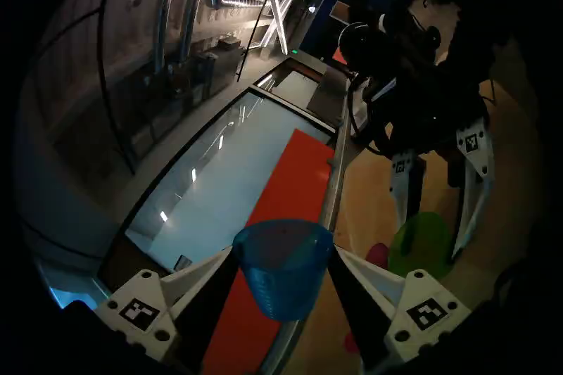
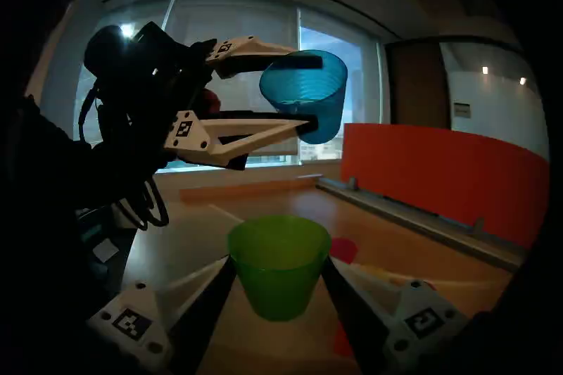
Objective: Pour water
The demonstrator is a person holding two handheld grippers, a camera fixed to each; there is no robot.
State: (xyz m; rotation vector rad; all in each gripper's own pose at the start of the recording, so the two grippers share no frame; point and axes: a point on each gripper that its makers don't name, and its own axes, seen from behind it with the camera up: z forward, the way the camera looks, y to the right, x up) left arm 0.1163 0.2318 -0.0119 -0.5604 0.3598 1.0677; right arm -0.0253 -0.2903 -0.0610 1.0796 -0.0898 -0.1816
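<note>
My left gripper (image 1: pixel 283 255) is shut on a translucent blue cup (image 1: pixel 281 287), which sits low in the middle of the left gripper view. My right gripper (image 2: pixel 279 262) is shut on a green cup (image 2: pixel 279 290) that stands upright just above the wooden table (image 2: pixel 394 234). In the right gripper view the left gripper (image 2: pixel 315 91) holds the blue cup (image 2: pixel 302 97) high and tipped on its side, above and beyond the green cup. I cannot make out any water. The left gripper view shows the right gripper (image 1: pixel 427 252) with the green cup (image 1: pixel 422 238) at the right.
An orange partition (image 2: pixel 450 171) and a metal rail (image 2: pixel 415 217) run along the table's far side. A small red patch (image 2: pixel 343 248) lies on the table behind the green cup. Large windows (image 2: pixel 232 30) stand behind. A person's dark sleeve (image 2: pixel 42 178) fills the left.
</note>
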